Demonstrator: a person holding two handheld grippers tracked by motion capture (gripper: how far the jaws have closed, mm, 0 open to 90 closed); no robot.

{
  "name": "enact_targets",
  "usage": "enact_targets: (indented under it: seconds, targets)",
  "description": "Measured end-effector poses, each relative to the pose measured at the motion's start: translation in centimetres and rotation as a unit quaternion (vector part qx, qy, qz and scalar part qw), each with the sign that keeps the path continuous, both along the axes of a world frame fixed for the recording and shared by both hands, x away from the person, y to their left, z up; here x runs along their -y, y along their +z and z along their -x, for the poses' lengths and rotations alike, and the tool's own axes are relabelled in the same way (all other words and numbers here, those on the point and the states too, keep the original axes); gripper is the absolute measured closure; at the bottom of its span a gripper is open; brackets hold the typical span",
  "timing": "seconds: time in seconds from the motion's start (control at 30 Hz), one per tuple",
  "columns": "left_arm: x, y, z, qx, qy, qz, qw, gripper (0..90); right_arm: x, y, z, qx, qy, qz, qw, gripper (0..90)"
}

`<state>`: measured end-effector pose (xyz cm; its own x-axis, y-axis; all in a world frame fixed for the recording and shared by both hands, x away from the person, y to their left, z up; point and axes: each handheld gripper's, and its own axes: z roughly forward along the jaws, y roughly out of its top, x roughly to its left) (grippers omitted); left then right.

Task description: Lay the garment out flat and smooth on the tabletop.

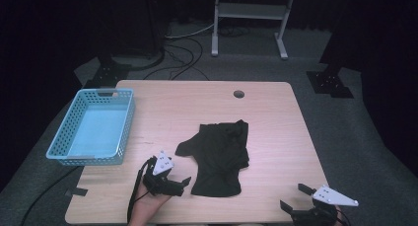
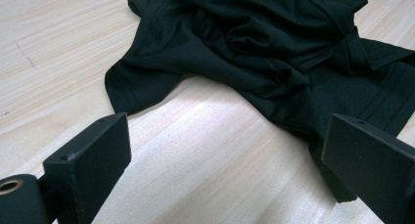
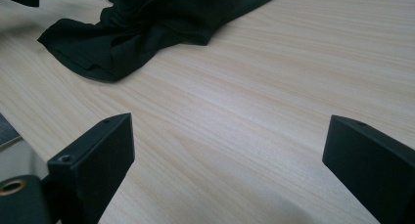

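Down at the near edge of the bench (image 1: 276, 137), the right gripper (image 1: 296, 196) sits low at the right corner, jaws spread wide with nothing but bare wood between them. In the right gripper view the grain runs clear between its jaws, the dark cloth well off ahead. Over to the left, the left gripper (image 1: 183, 182) rests in the person's hand (image 1: 148, 206), jaws spread too, gripping nothing, pointing at the black shirt (image 1: 219, 154) just beside it. In the left gripper view the shirt's sleeve (image 2: 142, 84) lies flat just ahead of the jaws, and the crumpled body bunches up behind. The shirt lies rumpled around the middle of the bench. Farther left, a light blue basket (image 1: 64, 137) stands at the bench's left edge, apart from the shirt. Far side: a round hole (image 1: 239, 94) in the benchtop.
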<state>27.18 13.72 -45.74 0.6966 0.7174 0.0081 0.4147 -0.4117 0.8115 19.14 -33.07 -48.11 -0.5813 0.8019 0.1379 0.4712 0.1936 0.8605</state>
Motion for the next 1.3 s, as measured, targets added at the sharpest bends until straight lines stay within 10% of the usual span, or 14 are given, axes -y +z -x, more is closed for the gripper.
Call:
enact_targets:
  seconds: [0.57,1.03,1.3]
  targets:
    - [-0.4,0.0,-0.1,0.001,0.004,0.003,1.0,2.8,-3.9,2.7,-4.3,0.006,0.065,0.027,0.9975,6.5]
    - [-1.2,0.0,-0.4,-0.003,0.011,0.012,0.9999,2.8,-10.4,3.7,-11.6,-0.022,0.135,0.073,0.9879,13.9]
    - [-1.3,0.1,-0.4,-0.004,0.008,0.014,0.9999,2.8,-14.4,2.2,-14.5,-0.053,0.164,0.126,0.9769,35.9]
